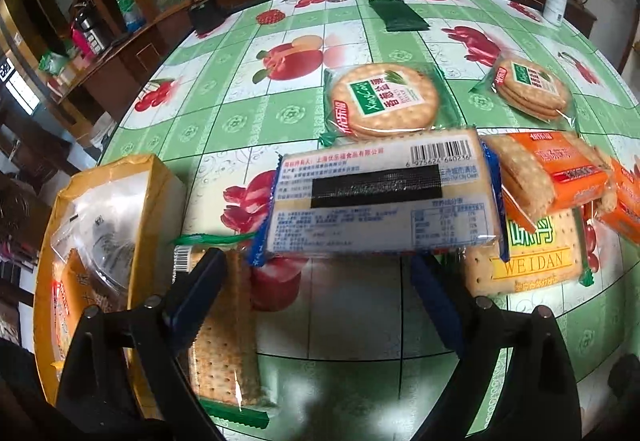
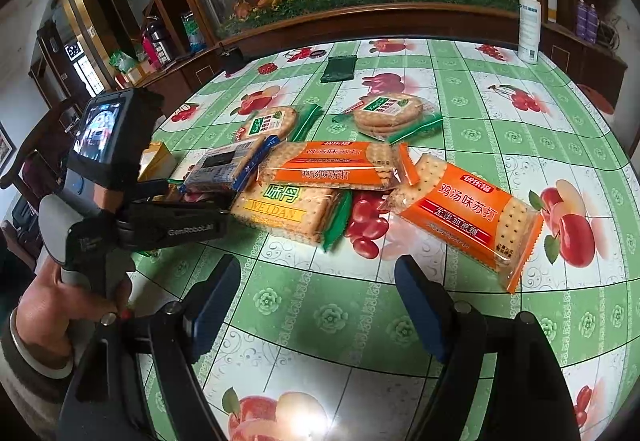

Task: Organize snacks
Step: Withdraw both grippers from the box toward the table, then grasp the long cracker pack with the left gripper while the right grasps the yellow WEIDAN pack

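Blue-edged cracker pack [image 1: 380, 197] lies label-down just ahead of my left gripper [image 1: 316, 273], whose jaws stand wide apart and grip nothing; I can't tell whether the pack rests on anything beneath it. At my left, a yellow box [image 1: 116, 209] already has packs inside, and a green-ended pack [image 1: 224, 333] lies beside it, under the left finger. My right gripper [image 2: 316, 277] hovers released over the bare tablecloth [image 2: 320, 321]. Two orange packs [image 2: 468, 217], a Weidan pack [image 2: 288, 209] and two round-cracker packs [image 2: 388, 113] are loose on the table.
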Demonstrator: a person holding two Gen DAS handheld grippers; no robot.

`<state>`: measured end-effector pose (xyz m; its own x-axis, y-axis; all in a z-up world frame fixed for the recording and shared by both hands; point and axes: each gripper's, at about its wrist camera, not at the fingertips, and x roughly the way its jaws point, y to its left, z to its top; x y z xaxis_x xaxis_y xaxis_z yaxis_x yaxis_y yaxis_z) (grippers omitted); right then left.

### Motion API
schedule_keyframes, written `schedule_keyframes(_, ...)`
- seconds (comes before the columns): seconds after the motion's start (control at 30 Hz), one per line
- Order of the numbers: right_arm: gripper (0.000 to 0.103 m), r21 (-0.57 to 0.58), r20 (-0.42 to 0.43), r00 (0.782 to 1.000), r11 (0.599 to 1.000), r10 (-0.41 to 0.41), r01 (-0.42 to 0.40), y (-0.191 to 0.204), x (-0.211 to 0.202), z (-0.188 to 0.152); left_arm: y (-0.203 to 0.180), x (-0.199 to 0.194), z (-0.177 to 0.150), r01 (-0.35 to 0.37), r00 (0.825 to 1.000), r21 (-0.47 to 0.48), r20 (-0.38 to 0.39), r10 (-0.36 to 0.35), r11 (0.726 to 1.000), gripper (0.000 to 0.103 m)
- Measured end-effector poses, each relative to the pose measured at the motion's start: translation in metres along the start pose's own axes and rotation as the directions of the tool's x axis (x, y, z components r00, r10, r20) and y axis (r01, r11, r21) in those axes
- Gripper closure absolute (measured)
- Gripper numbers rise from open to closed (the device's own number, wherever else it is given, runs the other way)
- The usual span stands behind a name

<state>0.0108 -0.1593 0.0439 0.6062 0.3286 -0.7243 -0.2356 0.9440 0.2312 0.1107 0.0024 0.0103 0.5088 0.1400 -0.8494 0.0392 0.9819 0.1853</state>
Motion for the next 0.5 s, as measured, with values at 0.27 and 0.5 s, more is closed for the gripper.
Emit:
schedule_keyframes(0.27, 0.023, -0.008, -0.020, 1.000, 1.000, 0.004, -0.004, 0.003, 0.006, 0.000, 0.019, 0.009, 0.007, -0.053, 0.999, -0.038, 0.007, 0.053, 0.998, 0.008)
schedule_keyframes(0.5, 0.023, -0.011, -0.021, 1.000, 1.000, 0.004, -0.004, 0.006, 0.007, -0.001, 0.033, 0.016, 0.010, -0.042, 0.999, -0.088, 0.011, 0.043, 0.995, 0.008)
